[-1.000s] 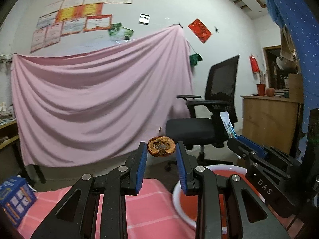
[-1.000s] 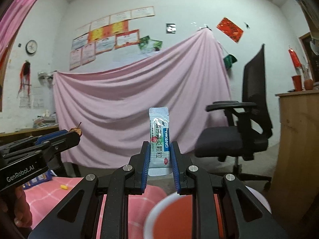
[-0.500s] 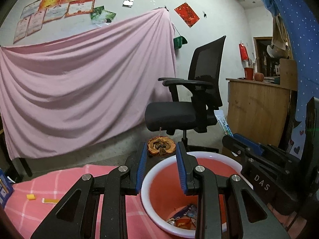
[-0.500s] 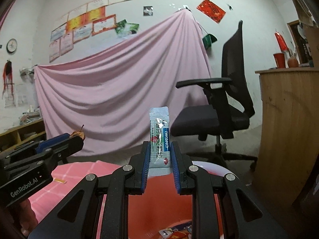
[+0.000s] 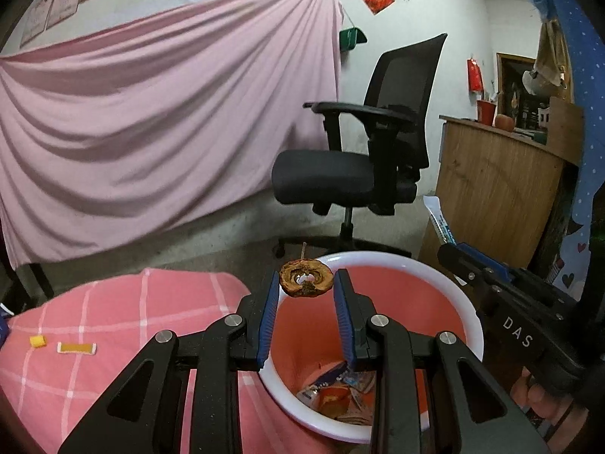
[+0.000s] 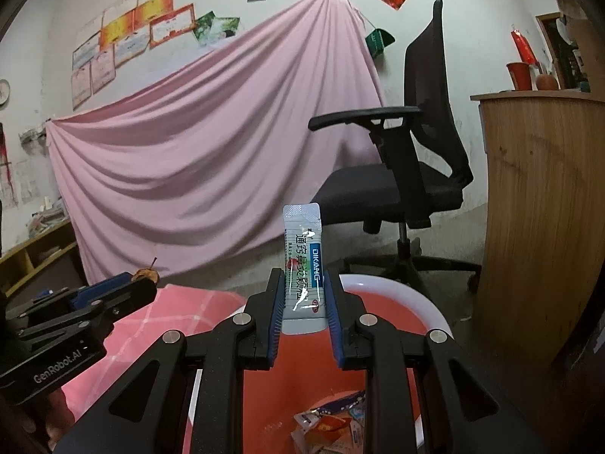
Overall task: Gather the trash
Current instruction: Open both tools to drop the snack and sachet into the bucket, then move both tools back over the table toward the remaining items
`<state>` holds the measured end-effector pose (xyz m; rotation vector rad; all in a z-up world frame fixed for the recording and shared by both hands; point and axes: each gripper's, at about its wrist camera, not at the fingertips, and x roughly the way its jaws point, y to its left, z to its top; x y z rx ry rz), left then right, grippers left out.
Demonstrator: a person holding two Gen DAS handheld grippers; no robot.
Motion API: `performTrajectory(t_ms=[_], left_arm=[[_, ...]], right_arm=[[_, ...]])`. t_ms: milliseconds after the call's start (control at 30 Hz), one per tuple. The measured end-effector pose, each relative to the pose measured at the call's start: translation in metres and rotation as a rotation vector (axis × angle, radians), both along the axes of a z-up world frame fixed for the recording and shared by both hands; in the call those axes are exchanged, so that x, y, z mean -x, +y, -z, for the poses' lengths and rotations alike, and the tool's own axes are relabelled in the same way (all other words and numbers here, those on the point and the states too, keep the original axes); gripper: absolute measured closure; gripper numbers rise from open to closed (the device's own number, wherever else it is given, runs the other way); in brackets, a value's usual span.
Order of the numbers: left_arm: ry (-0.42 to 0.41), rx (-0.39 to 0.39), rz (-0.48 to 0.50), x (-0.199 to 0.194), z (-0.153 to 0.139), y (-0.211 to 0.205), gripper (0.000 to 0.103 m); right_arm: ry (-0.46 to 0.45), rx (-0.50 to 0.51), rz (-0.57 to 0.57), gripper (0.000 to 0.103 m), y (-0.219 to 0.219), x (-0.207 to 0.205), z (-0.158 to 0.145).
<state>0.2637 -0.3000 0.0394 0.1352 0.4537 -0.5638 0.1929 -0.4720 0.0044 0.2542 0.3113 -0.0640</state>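
Two grippers were loaded and both hung over the bin. Left gripper was clamped on a dried, browned fruit slice, pinched flat between the blue pads at their very tips, a thin stem poking up behind it. Right gripper was clenched on a white sachet, its long axis standing upright out of the pads, lower end gripped, sealed top free above. Straight below and just ahead of both sat the red bin with its white rim, wrappers already lying in the bottom; my read was that a release would drop each piece inside, the slice sitting over the near part of the mouth, so neither hand looked meaningfully closer than the other. Beside the bin lay the pink checked cloth, two small yellow scraps resting on it, well apart from either gripper. Writing: "DIKANG" in a blue band on the sachet with Chinese characters alongside, "DAS" on the right gripper's body, "GenRobot.AI" on the left's.
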Motion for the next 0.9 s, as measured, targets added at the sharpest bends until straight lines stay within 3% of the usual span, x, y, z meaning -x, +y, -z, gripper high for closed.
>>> performTrajectory(t_ms=[267,400,500,733,900], left_arm=[[0.069,-0.015,-0.006,-0.008,0.006,0.002,0.077],[0.111,-0.003,-0.02,-0.014,0.008,0.009,0.068],[0.127,0.01,-0.03,-0.015,0.008,0.018,0.068],[0.128,0.032,-0.052,-0.016,0.002,0.036,0.064],[0.099,0.053,-0.082,-0.011,-0.006,0.056,0.063]], right_arm=[[0.08,0.0,-0.01,0.083,0.0,-0.012,0.006],[0.112,0.001,-0.018,0.08,0.002,-0.017,0.01],[0.114,0.003,-0.02,0.075,0.003,-0.017,0.009],[0.106,0.003,-0.024,0.073,0.009,-0.021,0.004],[0.067,0.001,-0.029,0.055,0.019,-0.022,-0.007]])
